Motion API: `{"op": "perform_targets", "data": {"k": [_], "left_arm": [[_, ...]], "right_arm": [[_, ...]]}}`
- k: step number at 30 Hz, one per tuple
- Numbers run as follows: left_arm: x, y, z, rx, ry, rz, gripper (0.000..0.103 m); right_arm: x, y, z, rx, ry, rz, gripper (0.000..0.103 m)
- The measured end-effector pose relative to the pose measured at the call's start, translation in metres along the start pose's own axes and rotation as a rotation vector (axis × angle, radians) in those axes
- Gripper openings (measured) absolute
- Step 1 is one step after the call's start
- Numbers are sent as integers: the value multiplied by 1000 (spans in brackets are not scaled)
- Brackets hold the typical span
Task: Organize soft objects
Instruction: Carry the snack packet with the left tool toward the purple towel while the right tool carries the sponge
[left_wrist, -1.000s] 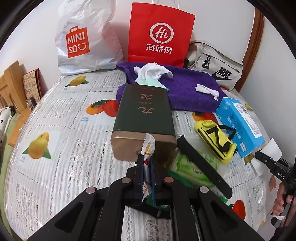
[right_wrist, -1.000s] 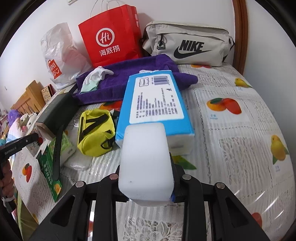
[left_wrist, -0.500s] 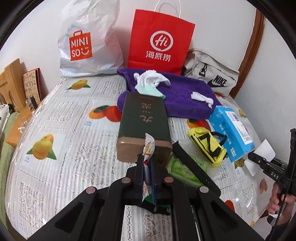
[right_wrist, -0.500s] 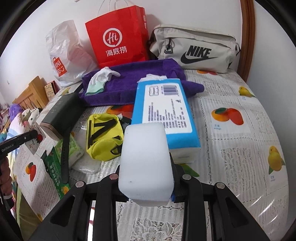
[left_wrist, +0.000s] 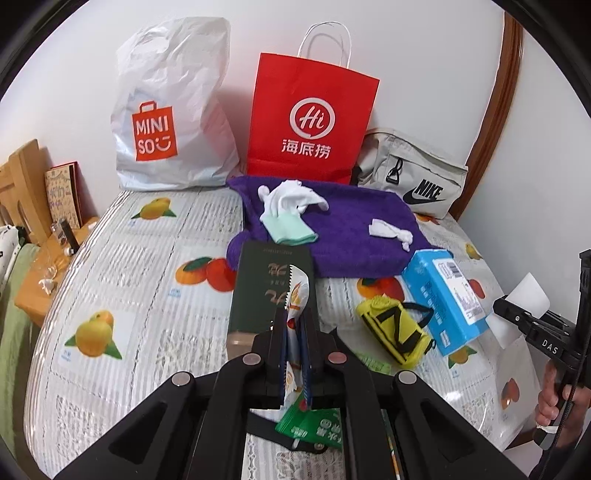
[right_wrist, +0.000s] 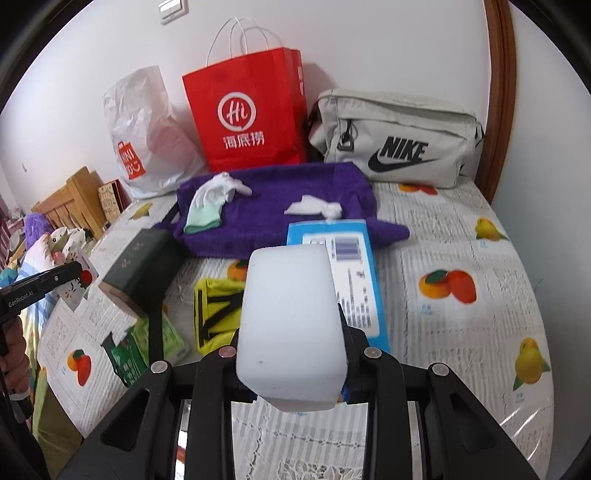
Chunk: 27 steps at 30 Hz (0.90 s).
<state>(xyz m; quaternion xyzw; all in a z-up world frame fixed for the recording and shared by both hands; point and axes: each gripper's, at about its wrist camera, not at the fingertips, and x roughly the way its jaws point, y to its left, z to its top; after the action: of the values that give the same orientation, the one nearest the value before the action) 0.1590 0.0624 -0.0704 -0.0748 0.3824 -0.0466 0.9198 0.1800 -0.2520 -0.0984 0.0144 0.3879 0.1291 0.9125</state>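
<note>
White sponge (right_wrist: 291, 325) clamped in my right gripper (right_wrist: 291, 373), long axis pointing ahead, above bed (right_wrist: 461, 350). Purple towel (right_wrist: 273, 210) straight ahead beyond blue tissue pack (right_wrist: 354, 280). Left gripper (left_wrist: 293, 354) pinches snack packet (left_wrist: 295, 295) upright, towel ahead too.

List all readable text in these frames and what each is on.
"MINISO": white plastic bag
"Hi 海底捞": red paper bag
"NIKE": beige waist bag
"DAS": right gripper
"GenRobot.AI": left gripper
Blue tissue pack, dark green box, green sachets: print unreadable.
</note>
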Motion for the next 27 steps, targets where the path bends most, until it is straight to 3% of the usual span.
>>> {"op": "perform_targets", "data": {"k": [9, 27], "left_arm": [[12, -3, 21, 2, -8, -7, 7], [66, 2, 66, -15, 28, 9, 7]], "right_arm": [[8, -6, 22, 3, -5, 13, 30], [67, -11, 65, -13, 42, 31, 30]]}}
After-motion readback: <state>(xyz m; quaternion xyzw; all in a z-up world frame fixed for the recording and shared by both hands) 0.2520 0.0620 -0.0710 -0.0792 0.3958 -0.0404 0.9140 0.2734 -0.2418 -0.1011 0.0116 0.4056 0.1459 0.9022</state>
